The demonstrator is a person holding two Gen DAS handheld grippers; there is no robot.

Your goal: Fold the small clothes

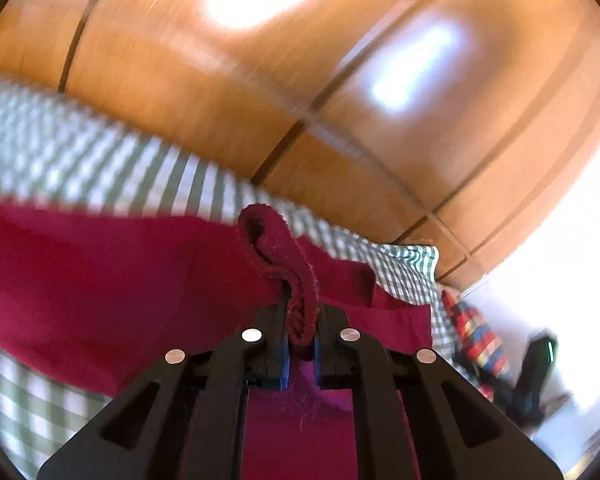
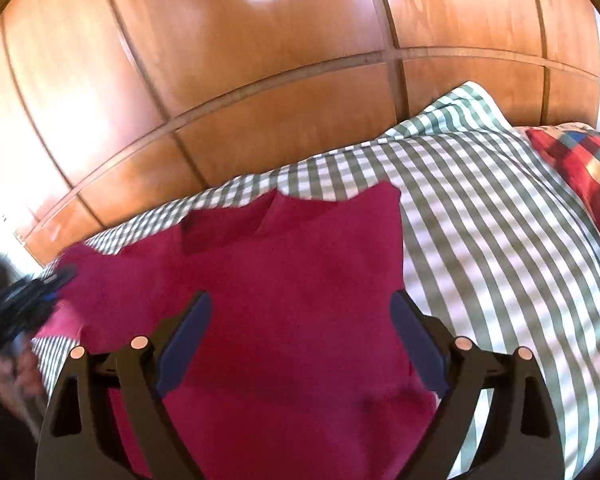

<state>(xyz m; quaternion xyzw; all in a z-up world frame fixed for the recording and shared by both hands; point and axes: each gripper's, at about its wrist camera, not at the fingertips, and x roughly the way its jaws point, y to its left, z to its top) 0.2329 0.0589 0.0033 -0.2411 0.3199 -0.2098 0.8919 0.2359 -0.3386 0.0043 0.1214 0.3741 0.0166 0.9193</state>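
No readable text, label, brand, number or sign is showing in either wrist view; both are blurring with motion.

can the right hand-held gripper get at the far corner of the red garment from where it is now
Probably yes. The right hand-held gripper is open and empty above the red garment, and nothing lies on the cloth between it and the far corner. The left hand-held gripper pinches a different edge.
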